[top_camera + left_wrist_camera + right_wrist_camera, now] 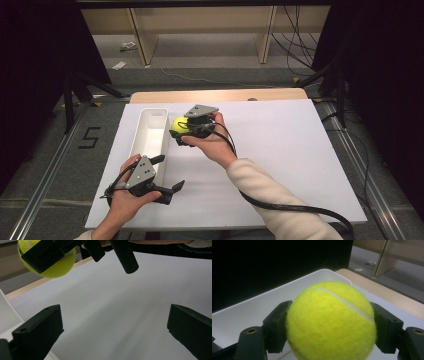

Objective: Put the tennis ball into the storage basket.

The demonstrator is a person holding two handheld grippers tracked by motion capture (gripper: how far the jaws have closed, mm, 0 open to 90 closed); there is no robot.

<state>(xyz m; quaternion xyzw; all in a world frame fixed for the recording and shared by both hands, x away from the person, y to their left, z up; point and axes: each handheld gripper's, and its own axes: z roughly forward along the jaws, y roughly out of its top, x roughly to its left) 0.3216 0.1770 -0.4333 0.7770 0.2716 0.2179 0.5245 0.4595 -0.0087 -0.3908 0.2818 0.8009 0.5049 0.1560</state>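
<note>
While your right gripper (184, 134) clamps the tennis ball (180, 125) beside the white bin (150, 135), ready to drop it in, your left gripper (170, 177) waits nearby, jaws apart.

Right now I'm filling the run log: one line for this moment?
right gripper: shut on tennis ball | beside white bin | left gripper: open, empty

Bright even overhead light, dark surroundings, soft shadows, slightly soft close-up views.
</note>
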